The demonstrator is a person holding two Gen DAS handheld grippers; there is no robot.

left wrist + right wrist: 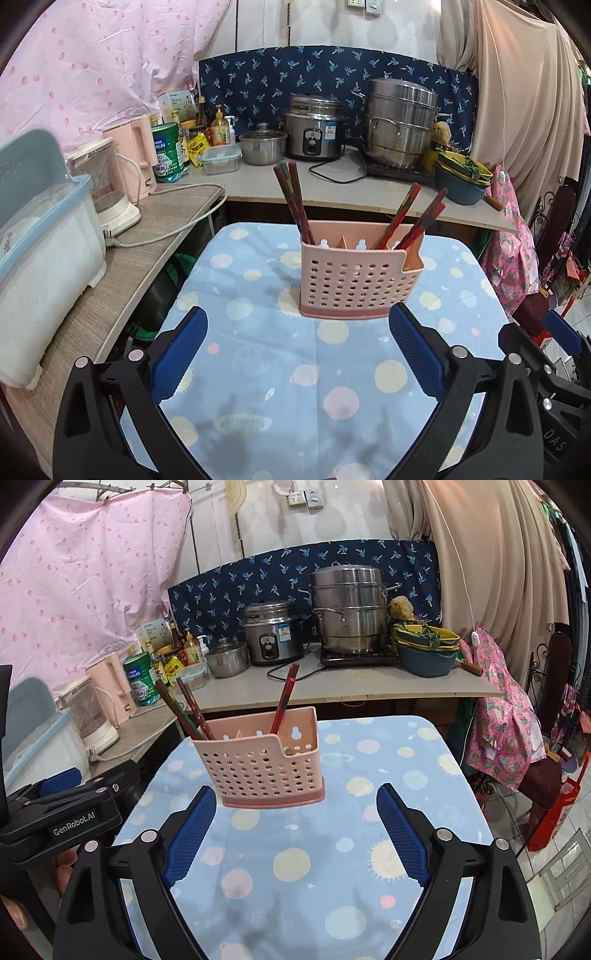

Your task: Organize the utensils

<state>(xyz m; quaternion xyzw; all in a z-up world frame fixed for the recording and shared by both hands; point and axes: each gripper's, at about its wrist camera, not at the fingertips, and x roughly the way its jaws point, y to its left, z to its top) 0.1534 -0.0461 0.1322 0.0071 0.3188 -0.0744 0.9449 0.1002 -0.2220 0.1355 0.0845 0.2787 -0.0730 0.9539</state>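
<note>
Through the left wrist view, our left claw [295, 350] hangs spread wide with nothing between its blue pads [179, 354]. Straight ahead of it, just beyond the fingertips, the pink perforated utensil caddy [360, 280] stands upright on the planet-print tablecloth [266, 387]. A bundle of red chopsticks [295, 201] leans out of the compartment on the claw's left, and another bundle [413, 218] leans out of the one on its right, fanning away from us. The middle compartment looks empty, though we cannot see its floor. Off to the right of this claw, part of the other gripper shows at the picture's edge.

Through the right wrist view, our right claw [295, 834] is likewise wide open and carries nothing. The caddy [258, 764] sits ahead and a little to its left, near the left fingertip. Two chopsticks [184, 709] lean leftward from the far-left slot and a single one [283, 698] stands in a slot further right. The left gripper [62, 808] is well off to this claw's left, over the table's edge.

We judge the sorting close to finished, since no loose utensils lie on the cloth in front of either claw. The risk now is the caddy itself: it looks light and top-heavy with long sticks leaning outward, so a fingertip nudging its wall, or snagging a protruding chopstick, could tip it or drag it across the cloth.
</note>
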